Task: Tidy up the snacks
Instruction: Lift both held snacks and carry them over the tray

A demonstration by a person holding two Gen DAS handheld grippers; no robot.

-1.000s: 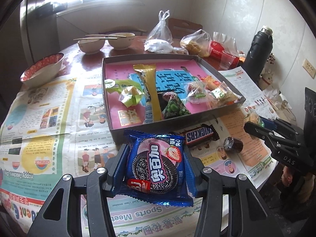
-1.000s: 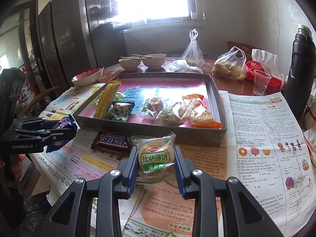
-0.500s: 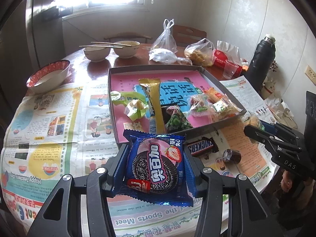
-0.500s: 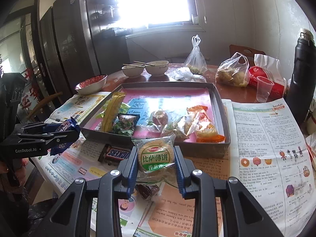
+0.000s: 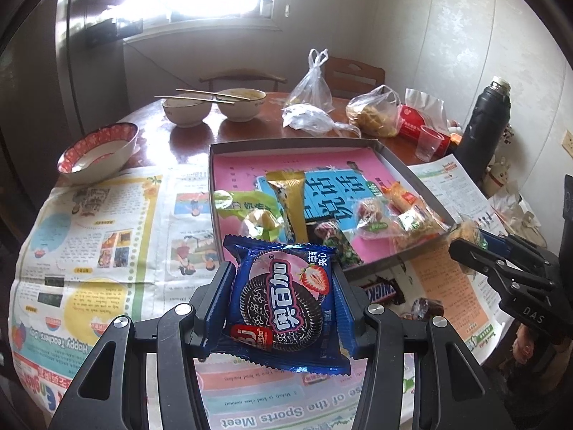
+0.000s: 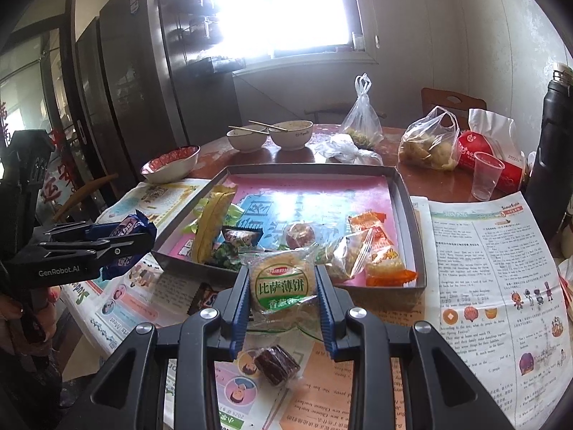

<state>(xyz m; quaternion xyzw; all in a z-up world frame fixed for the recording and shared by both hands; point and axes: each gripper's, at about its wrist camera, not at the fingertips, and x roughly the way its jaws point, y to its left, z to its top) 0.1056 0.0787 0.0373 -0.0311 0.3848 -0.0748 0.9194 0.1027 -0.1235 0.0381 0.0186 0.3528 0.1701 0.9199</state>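
My left gripper (image 5: 283,279) is shut on a blue strawberry cookie packet (image 5: 284,304) and holds it above the newspaper, in front of the grey tray (image 5: 286,142). My right gripper (image 6: 283,283) is shut on a clear green-labelled biscuit packet (image 6: 281,285), held above the tray's near edge (image 6: 415,236). The tray holds several snacks on pink paper. A Snickers bar (image 5: 381,290) and a small dark candy (image 6: 276,363) lie on the newspaper in front of the tray. The left gripper shows in the right wrist view (image 6: 143,236); the right gripper shows in the left wrist view (image 5: 462,240).
Newspapers (image 5: 93,229) cover the near table. At the back stand two bowls with chopsticks (image 5: 215,105), a red-rimmed bowl (image 5: 98,152), plastic bags (image 5: 376,116), a clear cup (image 6: 485,175) and a black thermos (image 5: 485,125). The table edge is near on both sides.
Both grippers have risen and drawn back from the table with their packets. The Snickers bar and the dark candy on the newspaper now show lower in both views.
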